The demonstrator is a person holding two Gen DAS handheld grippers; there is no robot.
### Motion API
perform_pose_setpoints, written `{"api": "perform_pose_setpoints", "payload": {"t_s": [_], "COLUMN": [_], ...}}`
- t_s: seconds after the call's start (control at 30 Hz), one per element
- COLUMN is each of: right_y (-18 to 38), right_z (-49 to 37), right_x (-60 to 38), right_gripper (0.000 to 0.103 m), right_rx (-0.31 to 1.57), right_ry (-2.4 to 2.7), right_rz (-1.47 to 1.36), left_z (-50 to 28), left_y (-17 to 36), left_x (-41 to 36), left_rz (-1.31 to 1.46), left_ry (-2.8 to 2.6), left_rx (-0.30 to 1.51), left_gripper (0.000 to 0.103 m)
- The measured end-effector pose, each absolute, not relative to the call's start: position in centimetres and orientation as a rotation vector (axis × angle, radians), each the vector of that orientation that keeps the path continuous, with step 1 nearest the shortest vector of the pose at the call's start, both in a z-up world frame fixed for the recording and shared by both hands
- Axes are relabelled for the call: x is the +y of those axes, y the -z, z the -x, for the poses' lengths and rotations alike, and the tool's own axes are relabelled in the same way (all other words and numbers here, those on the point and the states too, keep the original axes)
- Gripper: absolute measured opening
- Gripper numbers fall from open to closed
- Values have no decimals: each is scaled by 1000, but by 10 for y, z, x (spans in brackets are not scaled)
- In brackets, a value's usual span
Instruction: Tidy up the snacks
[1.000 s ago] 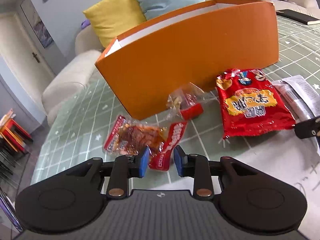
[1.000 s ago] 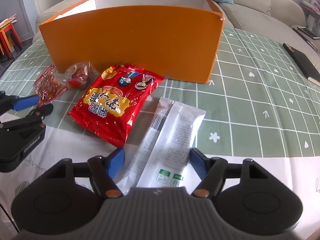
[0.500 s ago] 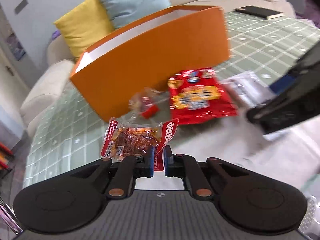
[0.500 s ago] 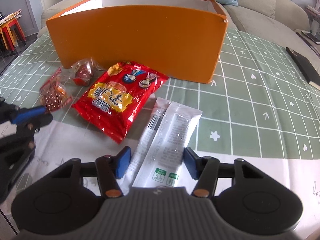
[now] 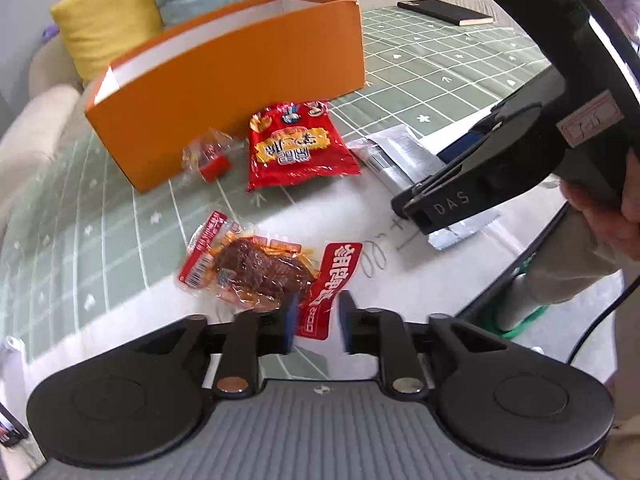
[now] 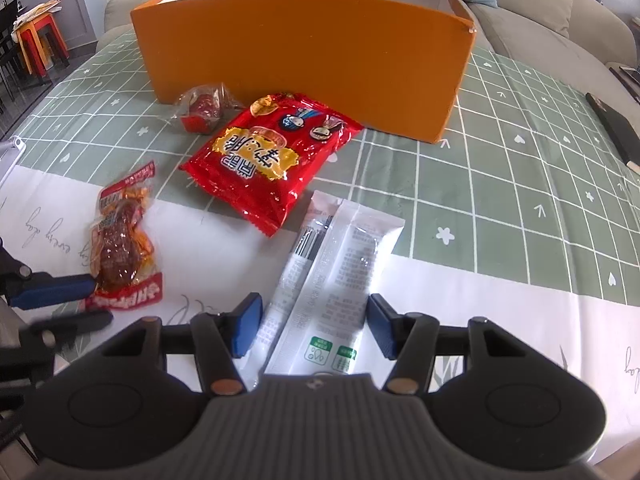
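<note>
An orange box (image 5: 240,68) stands open-topped at the back of the table; it also shows in the right wrist view (image 6: 312,64). A clear meat snack packet with red ends (image 5: 260,268) lies in front of my left gripper (image 5: 318,326), whose jaws are slightly apart around its red end, not clamped. The packet shows in the right wrist view (image 6: 120,248) too. My right gripper (image 6: 314,328) is open, straddling a white packet (image 6: 340,264). A large red snack bag (image 6: 272,160) and a small clear wrapped snack (image 6: 202,106) lie by the box.
The table has a green grid cloth (image 6: 500,180) with a white front border. A black notebook (image 6: 616,128) lies at the right. A sofa with yellow (image 5: 104,20) and blue cushions stands behind. The right gripper's body (image 5: 500,156) fills the right of the left wrist view.
My left gripper pulled the meat packet back toward the table's front edge, away from the box, and its jaws have parted slightly. My right gripper narrowed slightly over the white packet.
</note>
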State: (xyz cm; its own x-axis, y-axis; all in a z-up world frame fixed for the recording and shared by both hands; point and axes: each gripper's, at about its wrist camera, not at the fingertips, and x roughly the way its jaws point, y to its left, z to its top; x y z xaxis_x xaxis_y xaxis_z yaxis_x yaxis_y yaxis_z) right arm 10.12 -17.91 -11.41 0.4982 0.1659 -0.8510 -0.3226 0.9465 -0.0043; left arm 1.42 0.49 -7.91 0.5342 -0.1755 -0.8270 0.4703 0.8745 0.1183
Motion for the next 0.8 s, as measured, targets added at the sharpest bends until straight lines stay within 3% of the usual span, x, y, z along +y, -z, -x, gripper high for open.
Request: {"api": "perform_pose_setpoints", "payload": {"t_s": [0.03, 0.2, 0.37, 0.6, 0.7, 0.8], "right_y": [114, 113, 110, 104, 106, 109], "right_z": [-101, -101, -101, -111, -114, -116], "right_x": [-179, -184, -191, -196, -195, -194], "right_gripper": [56, 58, 64, 67, 67, 67], "right_rx": [1010, 1016, 1001, 976, 977, 989], "right_ry": [-298, -300, -291, -255, -248, -248], "right_rz": [168, 156, 117, 64, 61, 57], "left_z": [-14, -22, -35, -65, -72, -77], "left_y": [78, 63, 58, 84, 85, 86], "left_x": [7, 23, 42, 67, 59, 55], "left_rz": [-314, -109, 21, 330, 324, 357], "left_ry": [401, 407, 252, 14, -17, -48], "left_rx": [939, 918, 883, 1061, 1071, 1074], "left_gripper": [27, 51, 56, 57, 69, 70]}}
